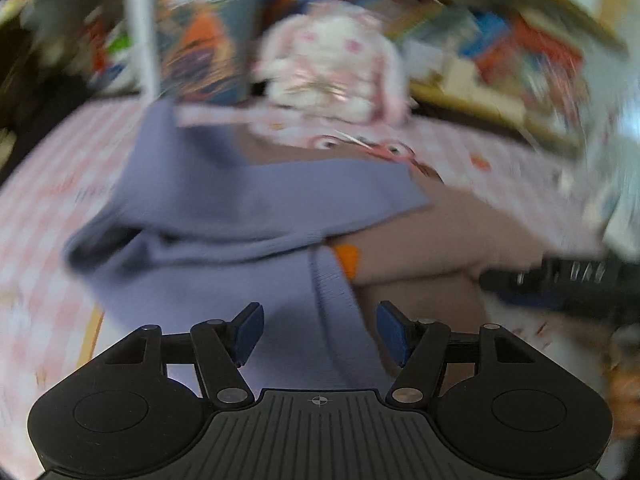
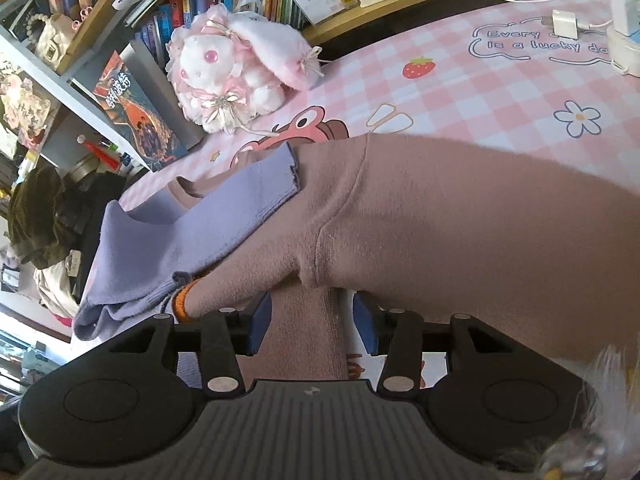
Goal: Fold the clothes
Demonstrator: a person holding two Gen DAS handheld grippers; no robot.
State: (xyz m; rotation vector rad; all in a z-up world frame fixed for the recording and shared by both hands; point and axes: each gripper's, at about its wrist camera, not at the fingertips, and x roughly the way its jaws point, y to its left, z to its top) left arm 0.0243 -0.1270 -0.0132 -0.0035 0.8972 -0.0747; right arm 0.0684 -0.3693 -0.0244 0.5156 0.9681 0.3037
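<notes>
Both views cut the sweater (image 2: 440,216) off; left claw (image 1: 320,332) gapes empty, right claw (image 2: 312,320) pinches its sleeve near the bench (image 2: 500,92) edge.

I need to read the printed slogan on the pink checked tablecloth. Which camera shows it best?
The right wrist view: the dark-outlined slogan on the pink checked tablecloth is sharp at upper right, though partly hidden. The left wrist view is motion-blurred, and I cannot make the slogan out there.

Pink-brown garment (image 2: 460,216) between right gripper (image 2: 312,324) pads (purple garment (image 2: 192,224) overlapping), plush toy (image 2: 236,68) beyond.
</notes>
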